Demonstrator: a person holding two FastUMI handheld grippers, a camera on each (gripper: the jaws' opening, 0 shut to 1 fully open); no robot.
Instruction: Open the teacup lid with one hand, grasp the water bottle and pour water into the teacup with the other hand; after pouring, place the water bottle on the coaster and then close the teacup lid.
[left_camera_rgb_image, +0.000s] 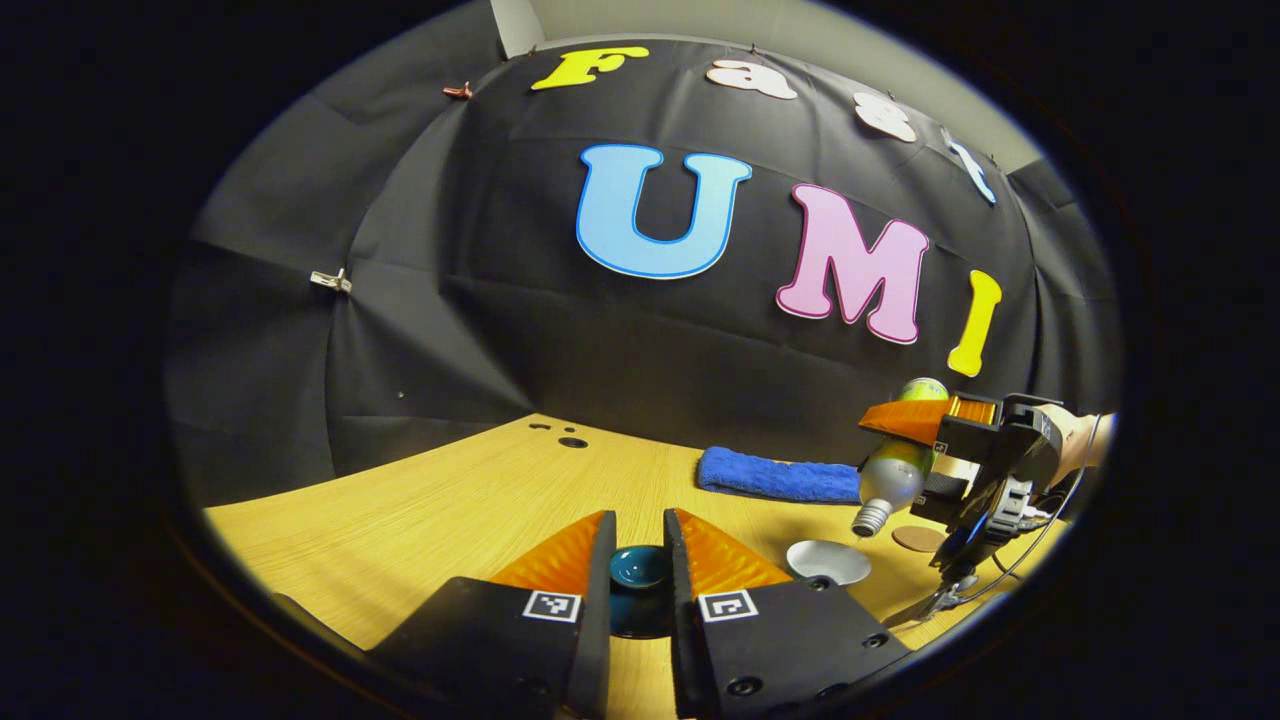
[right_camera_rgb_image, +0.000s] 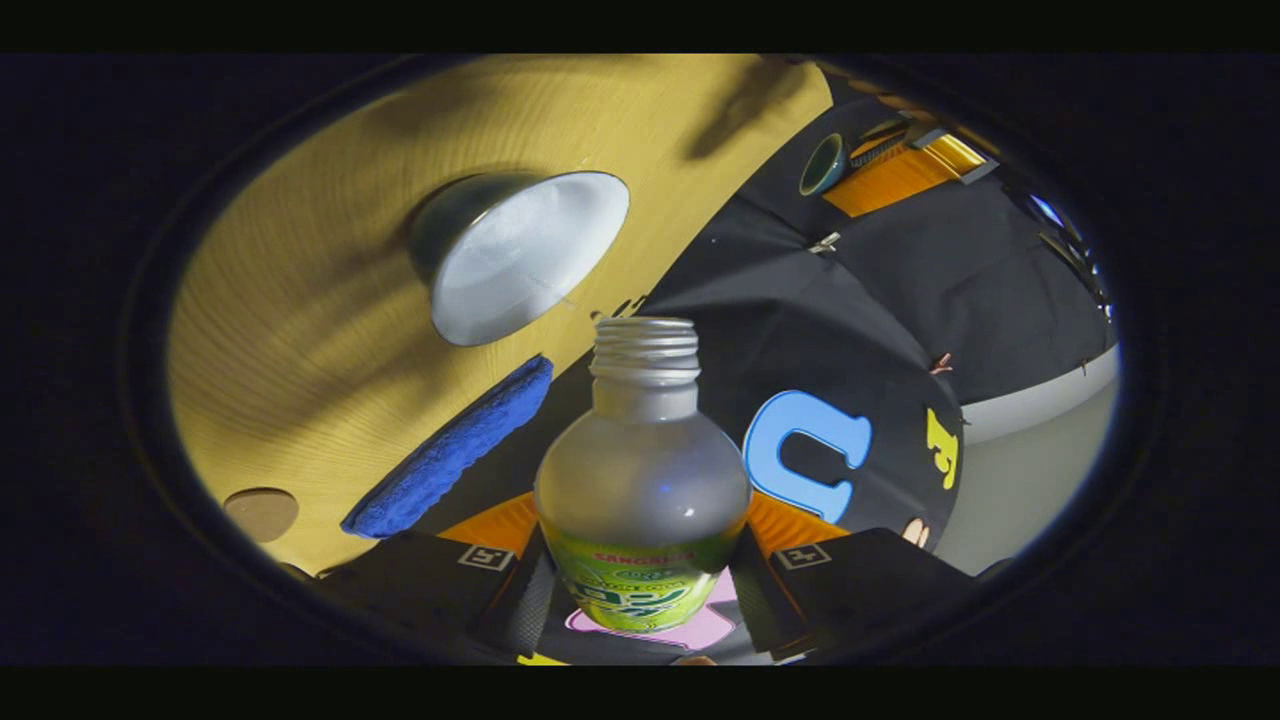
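The jaws of the right gripper (right_camera_rgb_image: 640, 560) are clenched on the water bottle (right_camera_rgb_image: 640, 480), tipped mouth-down above the teacup (left_camera_rgb_image: 828, 560); the lid (left_camera_rgb_image: 640, 566) is gripped by the left gripper (left_camera_rgb_image: 640, 560). The neck should be kept over the cup's centre.

Blue towel (left_camera_rgb_image: 778, 477); teal lid (left_camera_rgb_image: 640, 566); green-labelled bottle (right_camera_rgb_image: 640, 500); wood-grain table (left_camera_rgb_image: 450, 510).

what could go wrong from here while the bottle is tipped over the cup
1. The water bottle hangs tilted in the right tongs, its mouth near the teacup rim, so water may splash onto the table.
2. The lid in the left tongs is held by a small knob and could slip.
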